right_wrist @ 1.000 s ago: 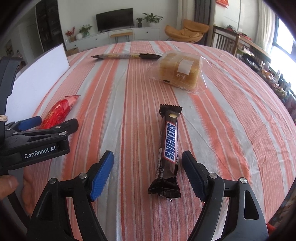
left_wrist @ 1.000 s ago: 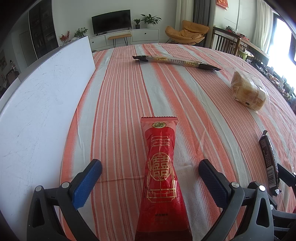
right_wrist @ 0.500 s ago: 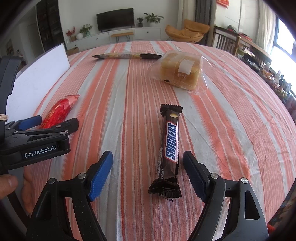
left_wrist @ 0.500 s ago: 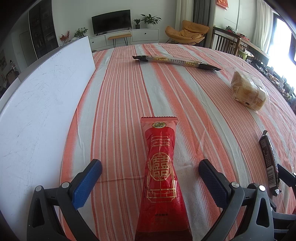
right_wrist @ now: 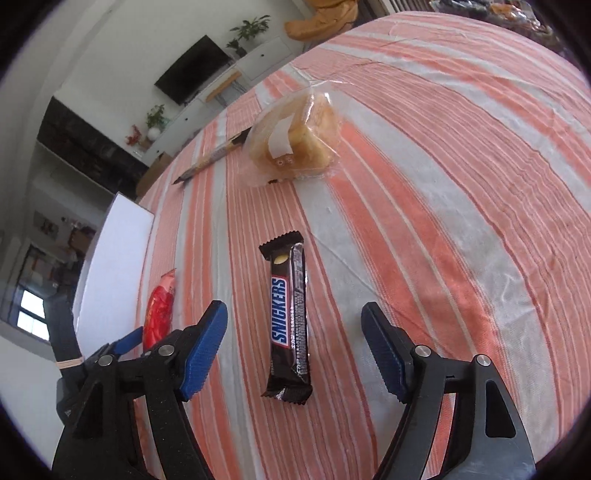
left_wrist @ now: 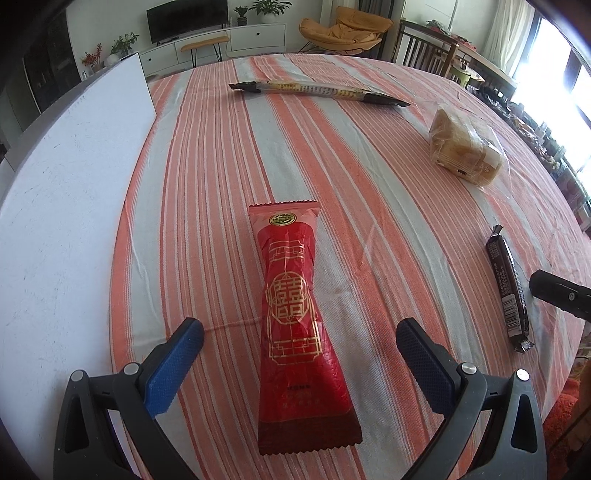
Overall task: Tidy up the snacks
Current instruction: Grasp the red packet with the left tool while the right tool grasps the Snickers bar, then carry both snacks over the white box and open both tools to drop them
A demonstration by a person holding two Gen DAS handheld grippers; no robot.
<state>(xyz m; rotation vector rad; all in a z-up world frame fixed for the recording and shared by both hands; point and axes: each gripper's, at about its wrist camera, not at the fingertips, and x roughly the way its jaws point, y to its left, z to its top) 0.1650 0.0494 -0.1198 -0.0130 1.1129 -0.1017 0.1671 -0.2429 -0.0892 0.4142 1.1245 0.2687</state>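
A red snack packet (left_wrist: 295, 317) with gold print lies lengthwise on the striped tablecloth, its near end between the fingers of my open left gripper (left_wrist: 300, 334). A Snickers bar (right_wrist: 290, 317) lies between the fingers of my open right gripper (right_wrist: 294, 314); it also shows in the left wrist view (left_wrist: 506, 288). The red packet shows at the left of the right wrist view (right_wrist: 159, 314). A wrapped bread loaf (left_wrist: 463, 153) (right_wrist: 291, 142) and a long thin snack stick (left_wrist: 317, 88) (right_wrist: 208, 160) lie farther off.
A white board (left_wrist: 74, 206) (right_wrist: 110, 258) lies along the table's left side. The round table's orange-and-white striped cloth (left_wrist: 207, 184) curves away to the right. Chairs, a TV cabinet (left_wrist: 229, 35) and plants stand beyond the table.
The right gripper has tilted and risen, so its view is rotated and looks down more steeply on the Snickers bar. The left gripper has barely moved. Both stay open.
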